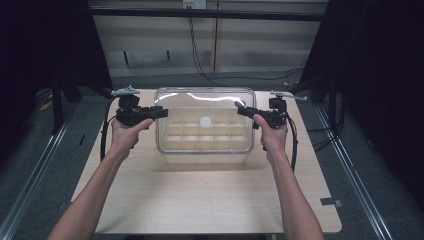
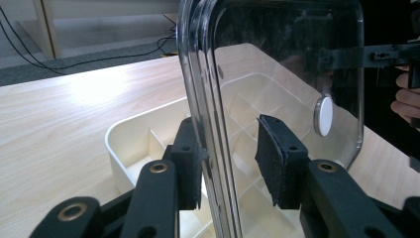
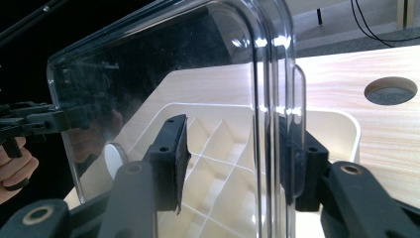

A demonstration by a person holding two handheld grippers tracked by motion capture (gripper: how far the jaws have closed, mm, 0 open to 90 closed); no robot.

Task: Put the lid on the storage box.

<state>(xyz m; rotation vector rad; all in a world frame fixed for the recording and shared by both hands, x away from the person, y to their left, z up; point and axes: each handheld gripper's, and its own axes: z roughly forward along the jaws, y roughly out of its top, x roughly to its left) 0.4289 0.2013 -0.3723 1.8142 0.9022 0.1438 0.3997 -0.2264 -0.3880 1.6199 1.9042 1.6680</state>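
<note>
Clear lid (image 1: 205,121) sits mid-frame, raised over cream divided box (image 1: 205,152) on the wooden table (image 1: 200,200). Left gripper (image 1: 161,113) and right gripper (image 1: 239,107) straddle its end rims, jaws apart, not clamped. Risk, as I judge it: uneven closing tips the slick lid, so it slips and drops onto the dividers. White round knob (image 1: 205,121) at centre. No readable writing or brand.
</note>
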